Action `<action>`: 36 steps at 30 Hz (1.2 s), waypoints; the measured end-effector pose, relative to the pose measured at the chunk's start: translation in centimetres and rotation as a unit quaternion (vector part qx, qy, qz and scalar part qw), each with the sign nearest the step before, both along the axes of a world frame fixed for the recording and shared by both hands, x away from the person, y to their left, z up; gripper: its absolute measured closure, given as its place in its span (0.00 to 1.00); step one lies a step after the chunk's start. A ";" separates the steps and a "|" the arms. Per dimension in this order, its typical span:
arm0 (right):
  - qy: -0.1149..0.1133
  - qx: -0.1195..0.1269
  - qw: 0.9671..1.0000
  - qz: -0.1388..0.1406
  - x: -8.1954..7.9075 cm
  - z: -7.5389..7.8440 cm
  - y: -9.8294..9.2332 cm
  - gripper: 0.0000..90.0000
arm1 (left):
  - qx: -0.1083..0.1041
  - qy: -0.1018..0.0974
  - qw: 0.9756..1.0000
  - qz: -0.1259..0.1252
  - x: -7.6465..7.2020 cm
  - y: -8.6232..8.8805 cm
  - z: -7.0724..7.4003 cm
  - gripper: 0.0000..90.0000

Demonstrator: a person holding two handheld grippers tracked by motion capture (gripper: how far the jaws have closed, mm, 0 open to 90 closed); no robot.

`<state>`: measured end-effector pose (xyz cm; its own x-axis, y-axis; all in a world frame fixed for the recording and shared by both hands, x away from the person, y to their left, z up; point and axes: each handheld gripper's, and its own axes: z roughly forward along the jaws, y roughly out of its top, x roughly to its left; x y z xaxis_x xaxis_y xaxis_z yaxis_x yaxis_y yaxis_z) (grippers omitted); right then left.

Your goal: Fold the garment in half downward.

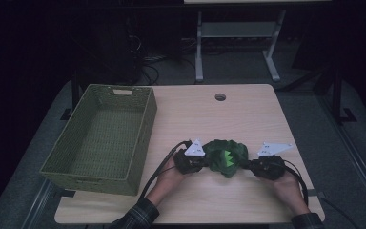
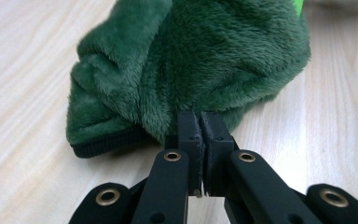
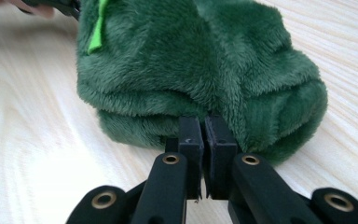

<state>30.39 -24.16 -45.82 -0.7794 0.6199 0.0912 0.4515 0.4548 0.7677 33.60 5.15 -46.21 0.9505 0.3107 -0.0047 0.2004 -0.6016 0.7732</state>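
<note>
A bunched green plush cloth (image 1: pixel 226 157) with bright green spikes lies on the wooden table (image 1: pixel 248 114), between my two grippers. My left gripper (image 1: pixel 201 163) is at its left side and my right gripper (image 1: pixel 250 166) at its right side. In the left gripper view the left gripper (image 2: pixel 204 117) is shut, pinching a fold of the plush cloth (image 2: pixel 191 60) just above its black ribbed hem (image 2: pixel 105 143). In the right gripper view the right gripper (image 3: pixel 204 122) is likewise shut on a fold of the plush cloth (image 3: pixel 191 65). A bright green strip (image 3: pixel 95 32) shows at its top left.
A large woven green basket (image 1: pixel 145 129) stands on the left part of the table, close to the left hand. A round cable hole (image 1: pixel 220 97) sits near the table's far edge. Metal desk legs (image 1: pixel 199 52) rise beyond the table.
</note>
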 end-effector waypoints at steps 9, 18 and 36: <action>0.005 0.012 1.000 -0.002 -0.5 0.4 -0.3 0.81 | 0.005 0.000 1.000 0.004 -0.4 -0.1 0.3 0.91; 0.006 0.031 0.999 0.005 -2.4 1.6 -1.1 0.72 | -0.003 0.002 1.000 0.013 -1.6 1.5 1.7 0.85; 0.018 0.017 0.999 -0.029 1.1 1.8 0.4 1.00 | -0.005 0.024 0.999 0.043 2.1 -1.8 2.8 1.00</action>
<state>31.54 -23.78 -43.98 -0.7379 0.6602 0.1403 0.5041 0.4009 0.7650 35.69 3.38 -43.45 0.9190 0.3906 -0.0537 0.2883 -0.5728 0.7673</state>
